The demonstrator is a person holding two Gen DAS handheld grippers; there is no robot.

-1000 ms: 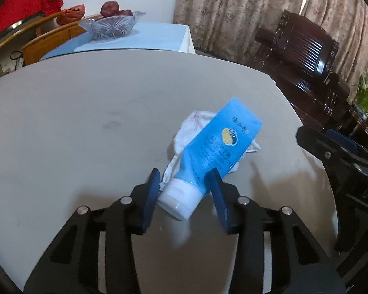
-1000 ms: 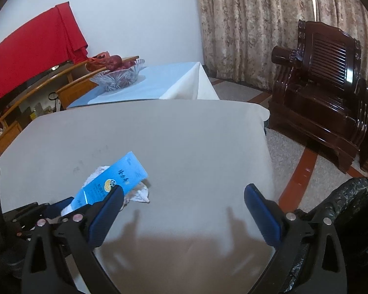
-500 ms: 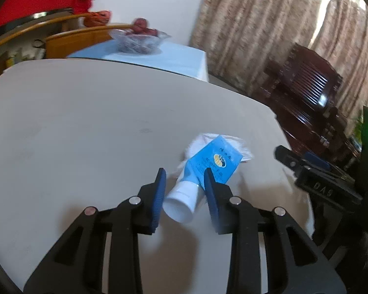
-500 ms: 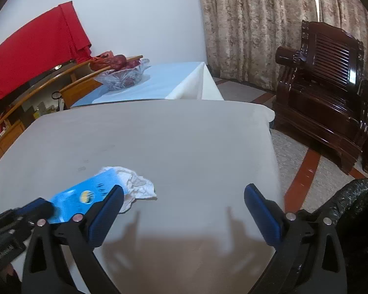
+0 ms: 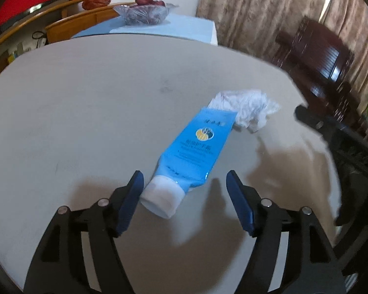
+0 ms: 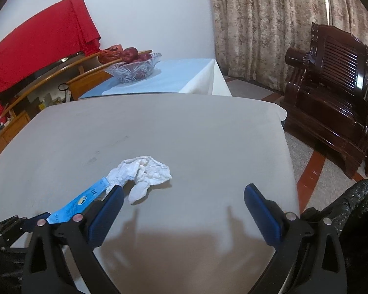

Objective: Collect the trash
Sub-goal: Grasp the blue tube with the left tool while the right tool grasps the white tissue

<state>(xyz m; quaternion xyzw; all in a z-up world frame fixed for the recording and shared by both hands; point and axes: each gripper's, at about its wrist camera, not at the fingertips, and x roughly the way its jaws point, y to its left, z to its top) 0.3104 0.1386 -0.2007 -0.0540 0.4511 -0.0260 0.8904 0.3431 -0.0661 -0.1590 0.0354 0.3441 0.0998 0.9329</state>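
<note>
Left gripper point(image 5: 184, 183) jaws opening off the blue tube point(image 5: 196, 147), now beside the tissue point(image 5: 247, 109)

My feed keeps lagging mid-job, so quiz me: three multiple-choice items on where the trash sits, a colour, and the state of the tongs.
1. Where is the crumpled tissue?
A. in the black bag
B. on the grey table, at the flat end of the tube
C. in the glass bowl

2. What colour is the tube's body?
A. red
B. green
C. blue

3. How do the left tongs stand?
A. clamped on the tissue
B. opening, with the tube's white cap between the pads, the right pad clear of it
C. shut on nothing

Answers:
1 B: the tissue lies on the table against the tube's far end.
2 C: the body is bright blue with a white cap.
3 B: a wide gap shows beside the cap.
</note>
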